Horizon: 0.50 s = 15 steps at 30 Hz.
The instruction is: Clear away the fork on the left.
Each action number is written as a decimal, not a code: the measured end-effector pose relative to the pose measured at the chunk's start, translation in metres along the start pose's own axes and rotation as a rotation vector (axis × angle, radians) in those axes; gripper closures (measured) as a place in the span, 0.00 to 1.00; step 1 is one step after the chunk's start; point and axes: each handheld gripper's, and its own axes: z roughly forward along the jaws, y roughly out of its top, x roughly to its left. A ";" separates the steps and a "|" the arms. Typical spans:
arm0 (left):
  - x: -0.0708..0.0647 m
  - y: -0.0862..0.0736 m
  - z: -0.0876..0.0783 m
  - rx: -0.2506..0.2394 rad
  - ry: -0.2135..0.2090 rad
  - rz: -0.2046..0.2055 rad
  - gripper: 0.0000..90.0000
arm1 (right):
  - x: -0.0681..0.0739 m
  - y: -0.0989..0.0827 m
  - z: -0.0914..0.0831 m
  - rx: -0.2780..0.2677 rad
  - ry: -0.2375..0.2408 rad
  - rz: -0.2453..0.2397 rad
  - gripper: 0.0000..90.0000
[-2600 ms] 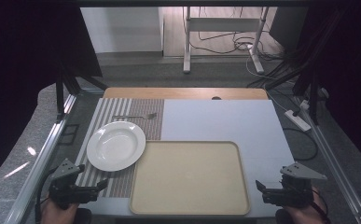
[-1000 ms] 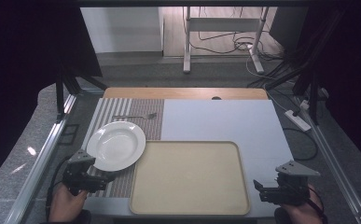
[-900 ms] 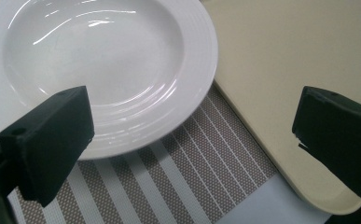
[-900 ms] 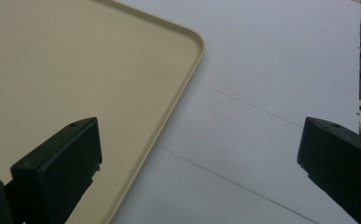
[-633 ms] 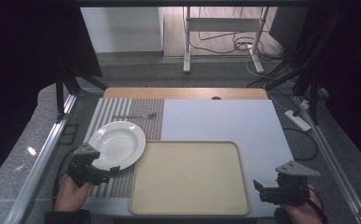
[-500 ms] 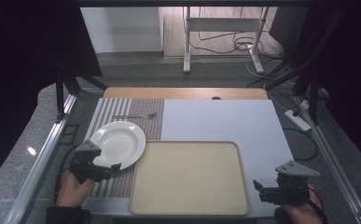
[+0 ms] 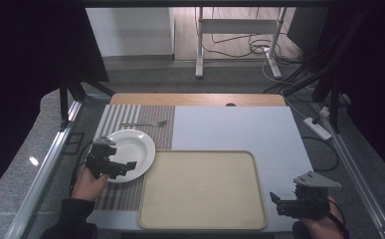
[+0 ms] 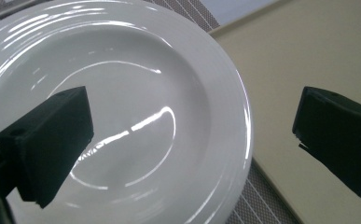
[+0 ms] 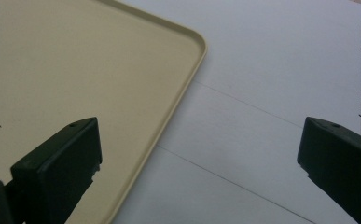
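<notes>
left gripper now over plate, jaws apart

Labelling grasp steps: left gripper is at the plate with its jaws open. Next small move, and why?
Probably ease the left gripper down and forward so the white plate's near rim sits between the jaws, then close. In the left gripper view the jaws stand wide apart, one over the plate's bowl and one over the beige tray, with nothing pinched yet. The right gripper waits open by the tray corner.
</notes>
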 end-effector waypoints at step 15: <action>0.024 0.032 0.029 0.000 0.034 -0.014 0.00 | 0.000 0.000 0.001 0.006 -0.001 -0.002 0.00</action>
